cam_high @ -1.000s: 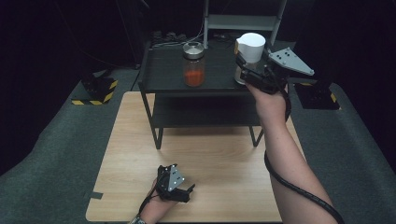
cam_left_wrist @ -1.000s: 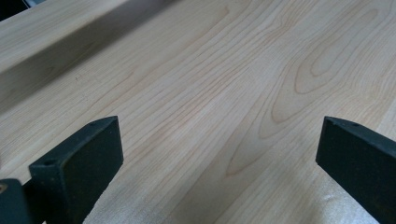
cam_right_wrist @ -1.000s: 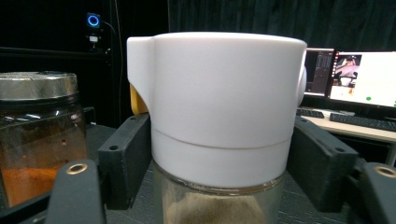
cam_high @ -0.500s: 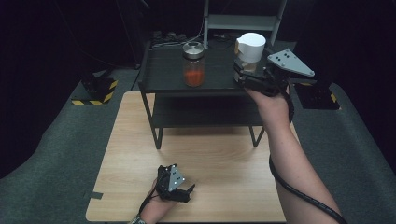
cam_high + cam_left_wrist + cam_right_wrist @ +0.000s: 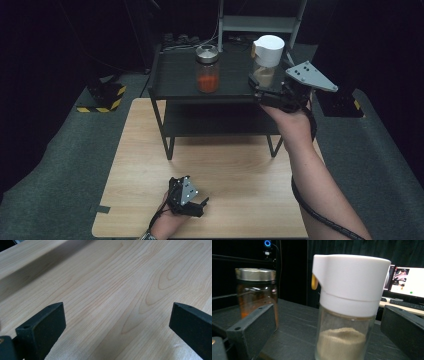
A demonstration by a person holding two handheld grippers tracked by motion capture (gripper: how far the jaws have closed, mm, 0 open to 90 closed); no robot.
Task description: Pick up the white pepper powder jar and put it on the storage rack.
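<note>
High view: wooden table (image 5: 240, 200) with a black two-tier shelf (image 5: 175, 82) at its far edge. On the top tier stand a white-lidded jar (image 5: 266, 62) with pale powder, at the right, and a steel-lidded jar (image 5: 207, 70) with orange contents, well apart to its left. Right gripper (image 5: 257, 90) sits at the shelf's front right corner, just in front of the white-lidded jar, not touching it. Left gripper (image 5: 200, 205) rests low on the table near the front edge.

Right gripper view adds detail: jaws wide apart either side of the white-lidded jar (image 5: 348, 312), gaps on both sides, yellow tab at the lid's spout, monitor (image 5: 405, 281) behind. Left gripper view: jaws spread, bare wood (image 5: 112, 290) between them.

Versus a second ago: right gripper was clamped on the white-lidded jar at the lid; its jaws have just been opening and it has backed off slightly. Jar now stands free on the shelf. Left gripper unchanged.
</note>
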